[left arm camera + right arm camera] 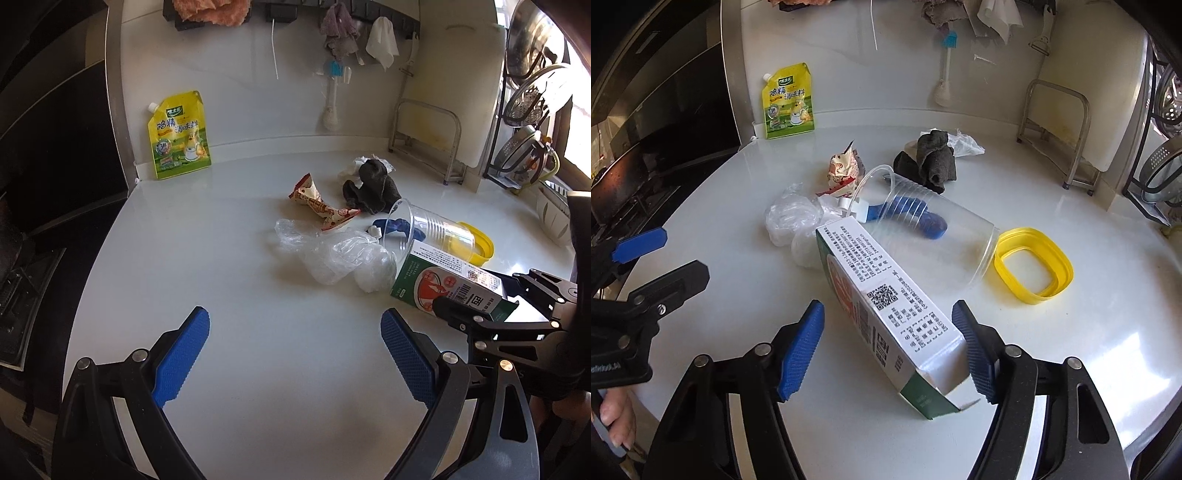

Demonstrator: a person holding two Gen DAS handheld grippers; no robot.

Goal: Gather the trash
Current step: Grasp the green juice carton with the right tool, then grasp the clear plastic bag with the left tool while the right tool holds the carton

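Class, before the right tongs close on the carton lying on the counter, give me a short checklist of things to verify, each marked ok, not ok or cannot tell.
1. Carton sits between the right tongs: ok.
2. Both pads touching the carton: not ok; the left pad stands clear, the other is at its edge.
3. Left tongs open, empty and out of the way: ok.
4. Clear cup free of the carton: cannot tell; they overlap.
5. Carton empty: cannot tell.

Left gripper (295,350), right gripper (890,350): black linkage arms, silver rivets, blue ribbed pads (801,350).
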